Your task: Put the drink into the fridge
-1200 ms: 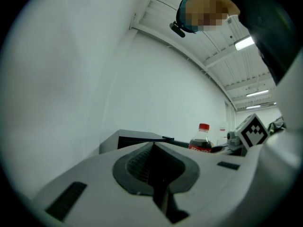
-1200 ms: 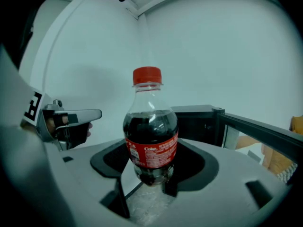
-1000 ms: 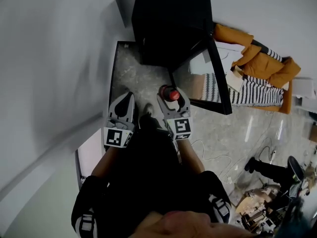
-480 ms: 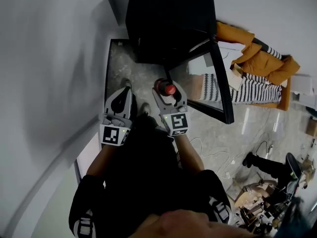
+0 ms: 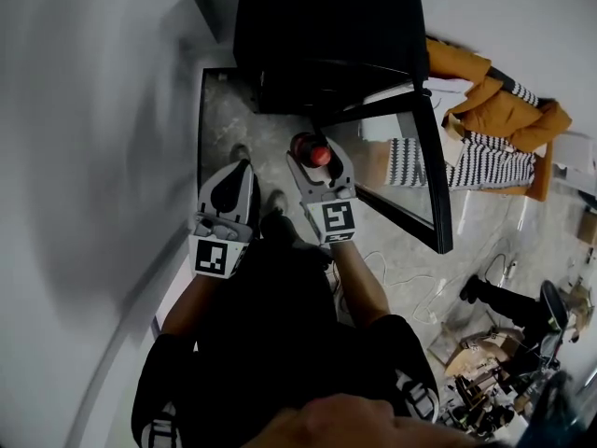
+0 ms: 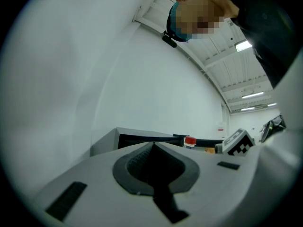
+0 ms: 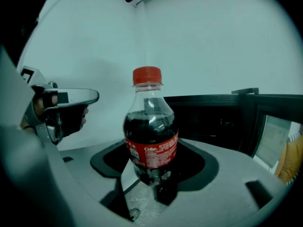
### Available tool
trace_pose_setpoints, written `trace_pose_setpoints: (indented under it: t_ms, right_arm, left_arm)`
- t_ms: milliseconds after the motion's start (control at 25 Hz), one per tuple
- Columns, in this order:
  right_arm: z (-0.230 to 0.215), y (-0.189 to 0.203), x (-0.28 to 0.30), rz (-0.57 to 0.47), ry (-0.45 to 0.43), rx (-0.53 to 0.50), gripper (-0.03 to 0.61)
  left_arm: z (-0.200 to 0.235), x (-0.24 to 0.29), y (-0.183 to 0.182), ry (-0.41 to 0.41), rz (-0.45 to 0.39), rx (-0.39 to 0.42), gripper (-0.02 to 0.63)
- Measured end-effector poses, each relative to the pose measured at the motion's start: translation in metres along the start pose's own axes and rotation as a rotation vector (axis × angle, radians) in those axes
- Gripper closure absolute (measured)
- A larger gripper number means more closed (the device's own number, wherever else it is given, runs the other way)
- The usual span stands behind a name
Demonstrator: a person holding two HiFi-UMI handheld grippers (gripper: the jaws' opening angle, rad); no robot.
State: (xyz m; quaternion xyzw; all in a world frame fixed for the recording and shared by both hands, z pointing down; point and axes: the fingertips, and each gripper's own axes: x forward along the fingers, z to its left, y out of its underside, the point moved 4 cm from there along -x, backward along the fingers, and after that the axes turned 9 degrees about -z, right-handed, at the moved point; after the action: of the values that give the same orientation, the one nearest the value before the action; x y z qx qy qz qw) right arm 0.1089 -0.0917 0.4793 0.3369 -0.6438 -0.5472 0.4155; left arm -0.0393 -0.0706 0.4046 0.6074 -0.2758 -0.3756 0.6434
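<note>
Head view shows only the cap of the bottle in the clamped right claw; left claw together, empty. Dark fridge upper centre, door open.

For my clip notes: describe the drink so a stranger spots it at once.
Find the black fridge, its glass door open. In front of it, the right gripper holds a dark cola bottle upright; only it has a red cap and label.

Left claw closed, empty, right claw clamped on cola bottle, side by side, pointing forward
</note>
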Motion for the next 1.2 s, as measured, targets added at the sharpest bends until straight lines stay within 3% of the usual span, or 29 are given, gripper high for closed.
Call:
trace_pose_setpoints:
  t_ms: [560, 1200]
  right_arm:
    - [-0.02, 0.055, 0.082, 0.028, -0.001, -0.025, 0.284]
    - [-0.049, 0.132, 0.151, 0.081, 0.013, -0.037, 0.284]
  left_arm:
    - [0.04, 0.019, 0.028, -0.028, -0.012, -0.025, 0.609]
    - [0.042, 0.015, 0.052, -0.049, -0.031, -0.038, 0.609]
